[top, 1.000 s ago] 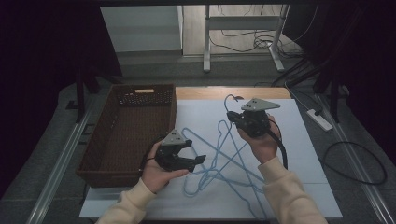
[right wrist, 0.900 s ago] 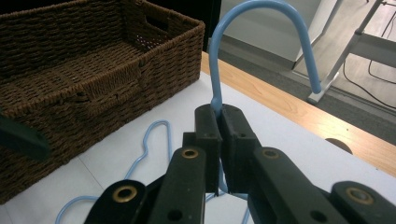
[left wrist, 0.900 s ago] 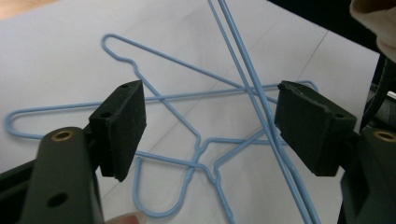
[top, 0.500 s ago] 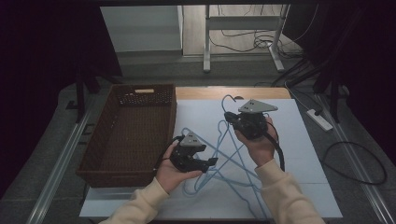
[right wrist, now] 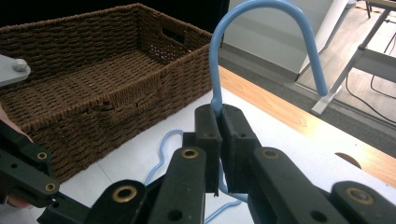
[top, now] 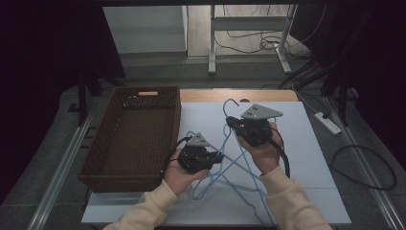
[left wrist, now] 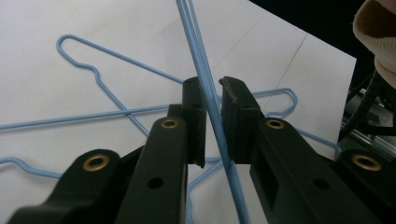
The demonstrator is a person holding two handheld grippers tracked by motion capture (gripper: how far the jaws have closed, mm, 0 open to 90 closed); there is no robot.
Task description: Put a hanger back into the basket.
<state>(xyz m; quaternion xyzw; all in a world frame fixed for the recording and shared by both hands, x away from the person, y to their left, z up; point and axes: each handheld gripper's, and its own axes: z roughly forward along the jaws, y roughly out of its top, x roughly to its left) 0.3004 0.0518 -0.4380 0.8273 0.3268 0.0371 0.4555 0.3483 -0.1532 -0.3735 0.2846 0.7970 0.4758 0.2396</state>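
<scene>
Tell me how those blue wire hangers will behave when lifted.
The hangers are thin wire, so probably light and a bit springy. They lie crossed over one another, so lifting one may drag the others along. The coating looks smooth, so the rod between the left gripper's narrow jaws might slide or pivot.

Both forearms, in pale sleeves, come in from the bottom of the high view and angle inward over the desk. The left hand (top: 178, 173) holds the left gripper (top: 216, 158) low, its jaws pointing to the right toward the other arm. Those jaws have just been closing; in the left gripper view they stand nearly together with only a narrow gap between them. The right hand (top: 262, 152) holds the right gripper (top: 230, 120) farther forward and a little higher, jaws pointing left. In the right gripper view its jaws are pressed together.
</scene>
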